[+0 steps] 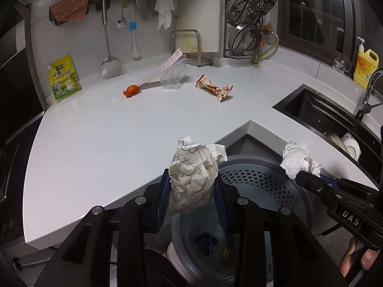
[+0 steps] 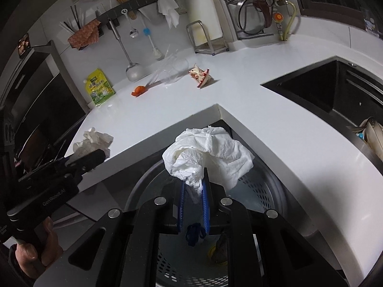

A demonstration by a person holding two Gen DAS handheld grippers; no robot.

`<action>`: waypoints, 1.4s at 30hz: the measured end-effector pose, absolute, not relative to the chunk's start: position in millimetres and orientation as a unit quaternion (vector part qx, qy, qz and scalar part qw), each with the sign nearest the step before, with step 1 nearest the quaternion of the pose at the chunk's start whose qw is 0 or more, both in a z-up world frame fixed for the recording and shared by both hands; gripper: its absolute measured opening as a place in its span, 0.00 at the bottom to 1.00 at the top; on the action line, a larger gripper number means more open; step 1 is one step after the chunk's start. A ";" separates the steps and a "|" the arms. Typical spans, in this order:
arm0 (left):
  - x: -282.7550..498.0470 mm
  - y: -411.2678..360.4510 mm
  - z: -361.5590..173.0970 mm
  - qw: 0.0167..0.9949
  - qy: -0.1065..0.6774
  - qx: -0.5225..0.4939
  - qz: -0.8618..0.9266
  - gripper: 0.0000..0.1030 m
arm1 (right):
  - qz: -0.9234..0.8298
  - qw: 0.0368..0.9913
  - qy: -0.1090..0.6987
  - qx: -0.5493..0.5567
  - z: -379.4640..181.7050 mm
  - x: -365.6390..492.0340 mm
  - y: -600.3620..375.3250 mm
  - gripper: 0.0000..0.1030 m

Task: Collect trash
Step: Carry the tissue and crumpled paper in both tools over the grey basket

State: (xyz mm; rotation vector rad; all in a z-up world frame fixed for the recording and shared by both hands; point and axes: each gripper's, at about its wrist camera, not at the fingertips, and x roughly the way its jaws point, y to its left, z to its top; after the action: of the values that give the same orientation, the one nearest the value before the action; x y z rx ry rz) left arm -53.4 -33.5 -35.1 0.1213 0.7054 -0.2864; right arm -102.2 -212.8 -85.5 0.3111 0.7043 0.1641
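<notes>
White L-shaped kitchen counter (image 1: 95,129); grey perforated round bin (image 1: 258,181) below its inner corner. Left gripper (image 1: 192,191) clamps a crumpled wad of white paper with dark line print (image 1: 194,169), held over the bin's rim. Right gripper (image 2: 194,205) pinched tight on a crumpled white tissue (image 2: 210,153), above the bin. On the counter: clear plastic cup lying on its side (image 1: 173,76), twisted red-and-cream snack wrapper (image 1: 214,87), orange peel scrap (image 1: 131,91).

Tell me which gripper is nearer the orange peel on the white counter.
Left, narrowly. The left gripper, holding printed paper, sits on the orange peel's side; the right gripper, holding a tissue, is further toward the sink.
</notes>
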 end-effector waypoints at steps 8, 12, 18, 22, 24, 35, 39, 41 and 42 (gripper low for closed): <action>-67.1 -30.5 -41.4 0.922 0.358 0.059 -0.139 0.33 | 0.083 0.922 0.346 0.153 -88.9 -116.6 -209.2 0.12; -69.5 -31.0 -43.1 0.920 0.361 0.060 -0.140 0.33 | 0.080 0.920 0.350 0.156 -92.9 -121.0 -210.2 0.12; -72.4 -32.6 -54.1 0.915 0.372 0.057 -0.145 0.33 | 0.075 0.918 0.359 0.150 -97.8 -126.2 -208.1 0.12; -73.2 -35.5 -63.0 0.910 0.381 0.064 -0.153 0.33 | 0.070 0.914 0.367 0.159 -103.2 -129.6 -210.0 0.12; -73.4 -36.9 -66.0 0.908 0.382 0.067 -0.158 0.33 | 0.065 0.914 0.369 0.157 -103.8 -132.5 -209.7 0.12; -64.6 -45.1 -80.5 0.898 0.399 0.068 -0.174 0.33 | 0.050 0.902 0.402 0.148 -116.8 -128.4 -201.1 0.12; -62.5 -46.1 -87.6 0.893 0.408 0.069 -0.175 0.33 | 0.049 0.896 0.414 0.153 -129.8 -123.4 -201.3 0.12; -61.9 -46.0 -91.5 0.892 0.412 0.071 -0.174 0.33 | 0.051 0.893 0.419 0.157 -134.9 -120.7 -200.6 0.12; -60.4 -45.5 -93.6 0.891 0.414 0.071 -0.173 0.33 | 0.052 0.891 0.422 0.157 -138.1 -118.5 -200.1 0.12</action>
State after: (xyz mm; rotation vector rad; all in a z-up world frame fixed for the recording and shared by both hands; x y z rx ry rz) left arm -60.4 -45.5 -93.6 0.1467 0.8603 -0.3599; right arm -118.5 -200.1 -138.1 0.3255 0.8758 0.1076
